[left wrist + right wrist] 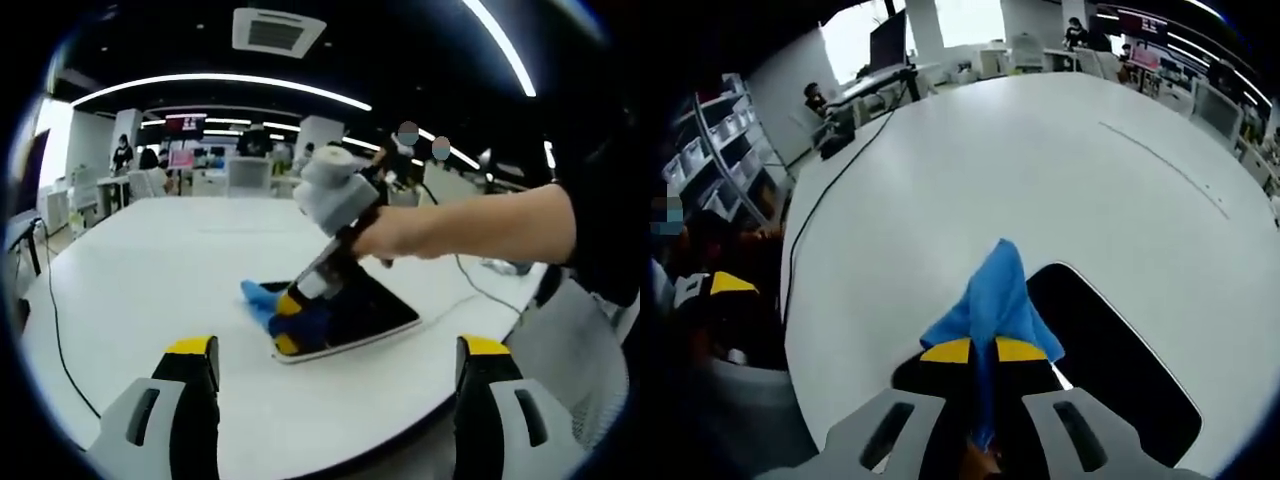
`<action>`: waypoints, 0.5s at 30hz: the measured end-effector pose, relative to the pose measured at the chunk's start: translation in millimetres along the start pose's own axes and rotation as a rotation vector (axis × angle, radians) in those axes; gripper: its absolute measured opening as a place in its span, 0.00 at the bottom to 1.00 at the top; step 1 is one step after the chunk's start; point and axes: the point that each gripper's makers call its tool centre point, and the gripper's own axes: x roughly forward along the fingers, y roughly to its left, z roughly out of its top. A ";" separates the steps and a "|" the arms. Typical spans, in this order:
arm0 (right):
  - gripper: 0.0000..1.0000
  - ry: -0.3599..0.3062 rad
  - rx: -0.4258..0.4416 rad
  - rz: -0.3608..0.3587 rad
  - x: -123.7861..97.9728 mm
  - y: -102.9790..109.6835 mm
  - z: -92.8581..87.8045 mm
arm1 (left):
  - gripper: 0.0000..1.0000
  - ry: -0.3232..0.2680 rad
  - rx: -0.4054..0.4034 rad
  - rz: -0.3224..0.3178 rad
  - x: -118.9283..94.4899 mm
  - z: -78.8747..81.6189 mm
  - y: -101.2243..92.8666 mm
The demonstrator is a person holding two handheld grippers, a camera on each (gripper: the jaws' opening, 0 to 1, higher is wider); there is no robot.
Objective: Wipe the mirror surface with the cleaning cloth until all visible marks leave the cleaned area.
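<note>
Reaching in from the right of the left gripper view, a bare forearm and hand [400, 235] hold the right gripper [288, 325] tilted steeply downward, its grey body high and its yellow-tipped jaws low on the mirror [375, 310]. Those 2 jaws are closed on the blue cleaning cloth [262, 298], which spills out beyond the tips toward the left of that view.

From the right gripper view, the right gripper's [984, 350] 2 yellow tips sit close together with the cleaning cloth [990, 295] pinched between them; the cloth fans forward past the tips into a point. The mirror [1110, 365] is a dark rounded rectangle with a pale rim, lying flat on the white table [970, 170]; its long axis runs from beneath the jaws away to the right of them.

The left gripper [335, 350] hangs back from the mirror, jaws spread wide with nothing between them, and the mirror lies ahead, roughly midway between its 2 tips. A black cable [830, 190] runs across the table left of the right jaws.
</note>
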 end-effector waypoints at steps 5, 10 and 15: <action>0.01 0.000 0.033 0.013 -0.1 -4.5 -1.5 | 0.99 0.003 -0.002 0.000 -0.5 -0.2 -0.6; 0.01 -0.008 0.040 0.010 -3.3 -8.7 -6.5 | 0.99 0.013 -0.003 0.004 -0.8 -2.1 -0.3; 0.01 -0.027 0.067 0.019 -8.4 -10.8 -11.6 | 0.99 0.007 -0.002 0.008 -0.7 -0.8 0.3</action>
